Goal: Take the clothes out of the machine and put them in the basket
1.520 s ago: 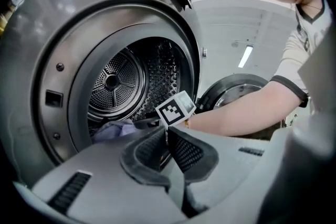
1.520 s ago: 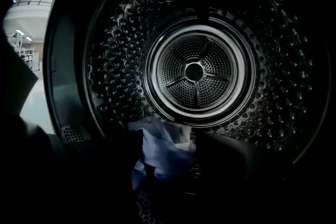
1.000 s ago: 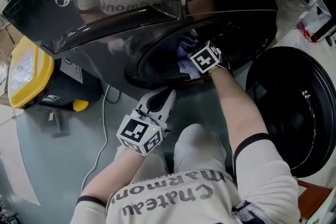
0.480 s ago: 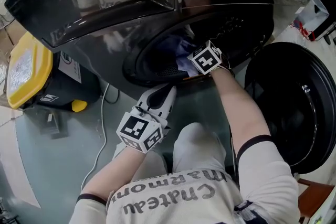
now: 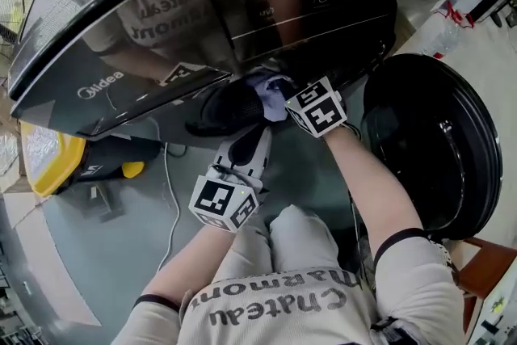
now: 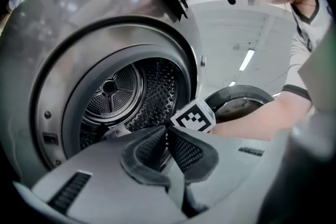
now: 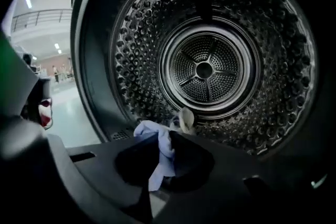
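Note:
A light blue cloth (image 7: 157, 150) is pinched between the dark pads of my right gripper (image 7: 167, 136), whose jaws are closing tight on it. From the head view, that gripper (image 5: 281, 97) holds the blue cloth (image 5: 269, 83) at the mouth of the dark washing machine's drum (image 5: 226, 107). A small pale piece (image 7: 185, 119) shows just behind the cloth. The steel drum (image 7: 205, 68) looks bare otherwise. My left gripper (image 5: 249, 148) hovers below the drum opening, shut and holding nothing (image 6: 167, 132).
The round machine door (image 5: 432, 133) hangs open at the right. A yellow container (image 5: 44, 161) sits on the floor at the left. Beside it, a white cable (image 5: 167, 198) trails down. The person's knees fill the lower middle of the head view.
The right gripper has shut on the blue cloth and drawn it up and back from inside the drum to its mouth. The left gripper rose a little.

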`<state>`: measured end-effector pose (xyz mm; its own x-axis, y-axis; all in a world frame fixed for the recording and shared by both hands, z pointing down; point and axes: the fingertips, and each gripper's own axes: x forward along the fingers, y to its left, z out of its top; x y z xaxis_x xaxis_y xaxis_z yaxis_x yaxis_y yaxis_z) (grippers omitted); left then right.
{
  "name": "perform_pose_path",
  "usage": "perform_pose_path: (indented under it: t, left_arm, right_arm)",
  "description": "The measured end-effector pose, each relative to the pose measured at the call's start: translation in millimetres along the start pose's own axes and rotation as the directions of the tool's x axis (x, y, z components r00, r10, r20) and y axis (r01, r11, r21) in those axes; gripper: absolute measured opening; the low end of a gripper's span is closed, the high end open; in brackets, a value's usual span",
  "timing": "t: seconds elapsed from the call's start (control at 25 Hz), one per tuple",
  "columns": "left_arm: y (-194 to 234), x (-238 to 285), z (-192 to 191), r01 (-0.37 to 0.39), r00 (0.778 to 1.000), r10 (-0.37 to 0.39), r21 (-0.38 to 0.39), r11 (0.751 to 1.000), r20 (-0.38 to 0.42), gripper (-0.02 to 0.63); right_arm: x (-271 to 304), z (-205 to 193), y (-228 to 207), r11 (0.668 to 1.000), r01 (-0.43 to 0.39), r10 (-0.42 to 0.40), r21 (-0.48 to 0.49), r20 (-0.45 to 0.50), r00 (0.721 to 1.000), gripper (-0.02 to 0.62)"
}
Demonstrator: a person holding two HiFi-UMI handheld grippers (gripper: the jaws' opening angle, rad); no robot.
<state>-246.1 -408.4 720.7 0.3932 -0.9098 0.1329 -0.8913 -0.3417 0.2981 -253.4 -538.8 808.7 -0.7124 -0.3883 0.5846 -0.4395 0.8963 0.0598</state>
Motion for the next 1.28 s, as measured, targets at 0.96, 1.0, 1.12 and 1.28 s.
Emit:
perform_pose_path:
  t: [0.96,1.0,1.12,1.28]
  left_arm:
    - [-171,-129,210,-0.16,0.987,0.159,-0.029,0.987,-0.033,0.009]
    - [-177,-133,218,-0.166,0.986,0.165,-0.031,0.986,-0.023,0.009]
    - [-199,-144,239,-0.155,0.988,0.155,-0.011,0.988,-0.016,0.009]
    - [-221,-163,259,-0.122,0.991,0.125,0.059,0.991,-0.04,0.009]
  right_arm:
    - [-258,116,69,0.909,-0.13,0.133,0.395,0.021,0.991,0.051]
    - [-273,121,76,0.916,-0.146,0.148,0.375,0.024,0.989,0.051]
    - [-317,139,95,0.935,-0.176,0.171,0.309,0.044,0.984,0.051]
    - [-371,163,115,0.943,-0.178,0.157,0.283,0.098,0.983,0.051]
